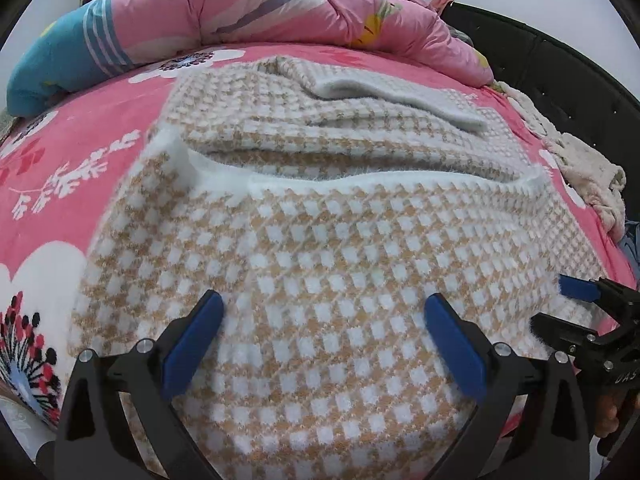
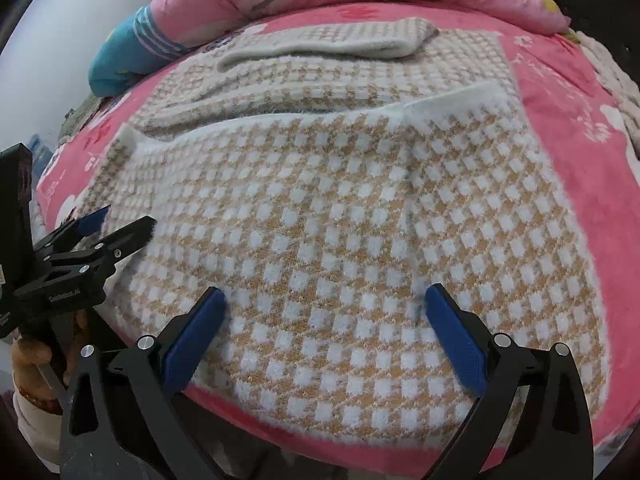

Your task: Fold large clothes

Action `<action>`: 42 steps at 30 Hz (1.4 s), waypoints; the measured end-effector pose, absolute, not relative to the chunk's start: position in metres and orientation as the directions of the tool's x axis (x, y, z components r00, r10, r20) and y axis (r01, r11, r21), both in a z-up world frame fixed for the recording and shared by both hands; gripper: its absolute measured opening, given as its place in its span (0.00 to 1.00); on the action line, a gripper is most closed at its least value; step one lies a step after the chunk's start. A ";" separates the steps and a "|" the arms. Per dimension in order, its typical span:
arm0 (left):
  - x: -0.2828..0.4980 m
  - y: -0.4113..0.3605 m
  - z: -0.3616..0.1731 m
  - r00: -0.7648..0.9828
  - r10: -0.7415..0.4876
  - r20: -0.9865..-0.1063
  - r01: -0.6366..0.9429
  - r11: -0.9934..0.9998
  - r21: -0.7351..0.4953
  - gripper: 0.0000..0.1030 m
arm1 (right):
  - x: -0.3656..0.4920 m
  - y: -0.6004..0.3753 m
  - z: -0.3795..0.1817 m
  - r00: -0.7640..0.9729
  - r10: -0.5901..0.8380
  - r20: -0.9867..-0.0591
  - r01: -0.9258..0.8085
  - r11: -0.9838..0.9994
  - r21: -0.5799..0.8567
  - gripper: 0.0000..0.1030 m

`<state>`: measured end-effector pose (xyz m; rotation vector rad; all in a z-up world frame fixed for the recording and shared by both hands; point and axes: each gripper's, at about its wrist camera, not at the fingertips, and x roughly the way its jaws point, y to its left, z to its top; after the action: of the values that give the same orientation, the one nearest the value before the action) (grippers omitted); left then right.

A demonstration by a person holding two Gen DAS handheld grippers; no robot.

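Left gripper [image 1: 324,304], fingers spread wide and empty, above the checked sweater [image 1: 320,260] lying folded on the pink bed sheet [image 1: 60,208]. Right gripper [image 2: 326,300], fingers likewise apart, empty. Lettering on gripper bodies illegible.

A large fuzzy sweater [image 1: 320,240], checked in tan and white, lies flat on the pink floral bedspread [image 1: 60,208], its lower part folded up over itself, a sleeve draped across the far end.
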<state>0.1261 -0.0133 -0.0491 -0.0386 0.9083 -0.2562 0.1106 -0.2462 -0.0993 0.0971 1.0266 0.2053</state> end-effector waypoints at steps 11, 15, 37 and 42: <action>0.131 -0.014 -0.048 0.565 -0.240 -0.790 0.195 0.969 -0.154 0.96 | 0.107 -0.247 -0.097 0.507 0.225 -0.832 -0.111 0.974 0.196 0.92; 0.131 -0.015 -0.048 0.565 -0.239 -0.790 0.193 0.969 -0.154 0.96 | 0.108 -0.249 -0.097 0.498 0.224 -0.838 -0.109 0.975 0.195 0.92; 0.131 -0.015 -0.049 0.569 -0.239 -0.787 0.200 0.968 -0.150 0.96 | 0.112 -0.247 -0.098 0.473 0.218 -0.854 -0.104 0.976 0.191 0.92; 0.130 -0.014 -0.049 0.574 -0.235 -0.784 0.197 0.969 -0.146 0.96 | 0.114 -0.247 -0.098 0.460 0.220 -0.860 -0.104 0.975 0.194 0.92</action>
<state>0.1300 -0.0142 -0.0488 -0.0446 0.9251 -0.2530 0.1136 -0.2469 -0.0981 0.1201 1.0755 0.1999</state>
